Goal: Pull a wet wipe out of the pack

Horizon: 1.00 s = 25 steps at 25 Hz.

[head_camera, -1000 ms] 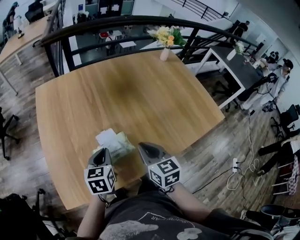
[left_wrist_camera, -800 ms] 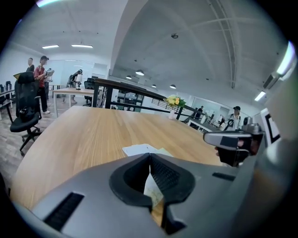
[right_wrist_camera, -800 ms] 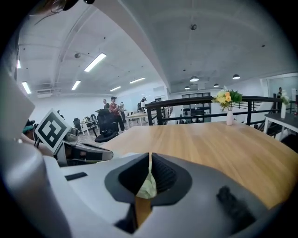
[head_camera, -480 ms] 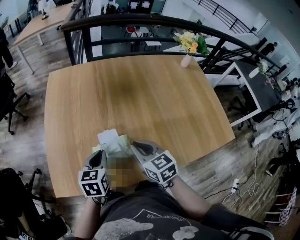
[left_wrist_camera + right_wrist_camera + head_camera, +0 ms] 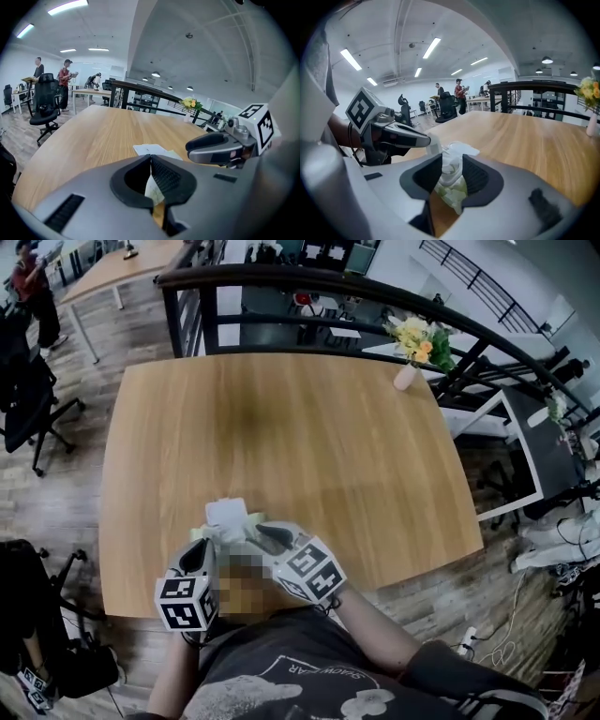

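The pale green wet wipe pack (image 5: 232,529) lies near the front edge of the wooden table (image 5: 309,446), with its white lid flap (image 5: 226,512) lifted at the far side. My left gripper (image 5: 202,557) is shut on the pack's near edge, and a strip of pale film (image 5: 153,190) shows between its pads. My right gripper (image 5: 265,537) hangs over the pack's top. Its jaws are opening around a crumpled white wipe tuft (image 5: 452,169) that stands up from the pack, and the pads do not press on it. Each gripper shows in the other's view: the right gripper (image 5: 212,147), the left gripper (image 5: 401,136).
A vase of flowers (image 5: 413,351) stands at the table's far right corner. A black railing (image 5: 328,285) runs behind the table. Office chairs (image 5: 28,399) stand on the floor to the left. People stand at desks (image 5: 63,84) far off.
My right gripper has swung left and down from beside the pack to over its top, and its jaws have parted. The left gripper has stayed at the pack's near edge. The head view has shifted.
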{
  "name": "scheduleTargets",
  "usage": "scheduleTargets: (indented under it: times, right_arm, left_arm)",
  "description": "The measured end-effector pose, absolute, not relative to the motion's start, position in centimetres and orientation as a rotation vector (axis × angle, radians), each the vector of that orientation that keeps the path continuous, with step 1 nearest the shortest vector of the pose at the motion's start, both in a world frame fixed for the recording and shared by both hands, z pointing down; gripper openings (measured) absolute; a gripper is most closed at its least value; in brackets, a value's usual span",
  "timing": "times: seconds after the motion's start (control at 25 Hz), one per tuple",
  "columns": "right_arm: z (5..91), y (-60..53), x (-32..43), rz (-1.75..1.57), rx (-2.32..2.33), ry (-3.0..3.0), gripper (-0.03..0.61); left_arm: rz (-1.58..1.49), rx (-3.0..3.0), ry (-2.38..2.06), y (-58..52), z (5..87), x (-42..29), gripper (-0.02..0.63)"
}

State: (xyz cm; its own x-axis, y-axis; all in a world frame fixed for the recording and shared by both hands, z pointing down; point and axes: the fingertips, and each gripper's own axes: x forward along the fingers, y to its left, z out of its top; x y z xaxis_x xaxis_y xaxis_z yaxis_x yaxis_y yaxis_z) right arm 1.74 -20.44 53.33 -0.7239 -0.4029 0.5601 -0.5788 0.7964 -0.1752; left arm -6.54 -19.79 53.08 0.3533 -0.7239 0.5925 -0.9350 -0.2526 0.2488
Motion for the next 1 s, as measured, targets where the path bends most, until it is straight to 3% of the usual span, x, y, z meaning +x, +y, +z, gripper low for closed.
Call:
scheduleTargets:
  times: [0.8,1.0]
  right_arm:
    - [56.5,-20.5,-2.2,0.331,0.450,-2.439,0.133]
    - [56.7,-19.9,-2.0,0.315,0.429,-2.406,0.050]
  left_arm:
    - [0.477,1.968,-1.496,-20.0,53.7,-7.4,0.015]
    - [0.470,1.960,-1.493,-19.8,53.9,-7.6,0.015]
